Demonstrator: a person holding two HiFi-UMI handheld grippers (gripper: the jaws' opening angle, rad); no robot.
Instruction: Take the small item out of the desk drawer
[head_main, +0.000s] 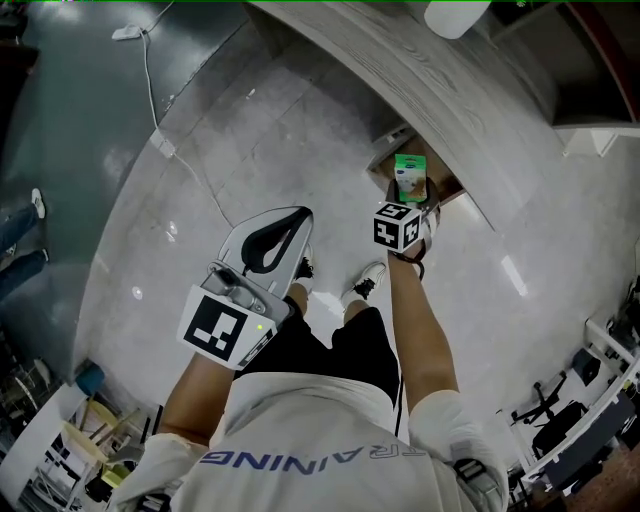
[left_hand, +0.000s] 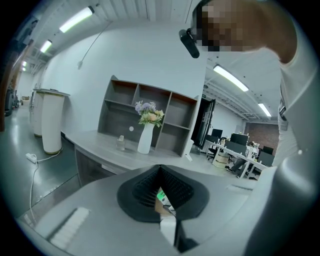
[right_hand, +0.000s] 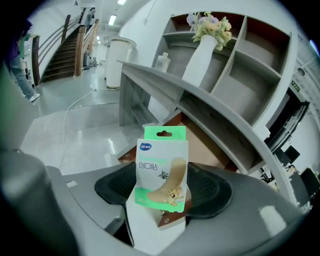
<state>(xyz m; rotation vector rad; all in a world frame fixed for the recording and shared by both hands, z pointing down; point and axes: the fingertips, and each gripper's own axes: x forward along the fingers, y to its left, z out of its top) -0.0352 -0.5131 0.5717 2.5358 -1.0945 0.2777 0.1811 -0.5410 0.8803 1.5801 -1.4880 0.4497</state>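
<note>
The small item is a green and white plaster box (right_hand: 161, 167). It stands upright between the black pads of my right gripper (right_hand: 162, 182), which is shut on its lower part. In the head view the box (head_main: 410, 178) and my right gripper (head_main: 412, 198) hang just over the open drawer (head_main: 447, 190) under the grey desk (head_main: 430, 80). The drawer's brown inside (right_hand: 202, 147) shows behind the box. My left gripper (head_main: 300, 214) is held near the person's body, well left of the drawer, with its jaws meeting at the tips and nothing in them (left_hand: 160, 170).
A white vase of flowers (right_hand: 200, 55) and a small bottle (right_hand: 162, 61) stand on the desk in front of a grey shelf unit (right_hand: 250, 65). A white cable (head_main: 190, 165) runs over the glossy floor. The person's shoes (head_main: 365, 283) are just short of the drawer.
</note>
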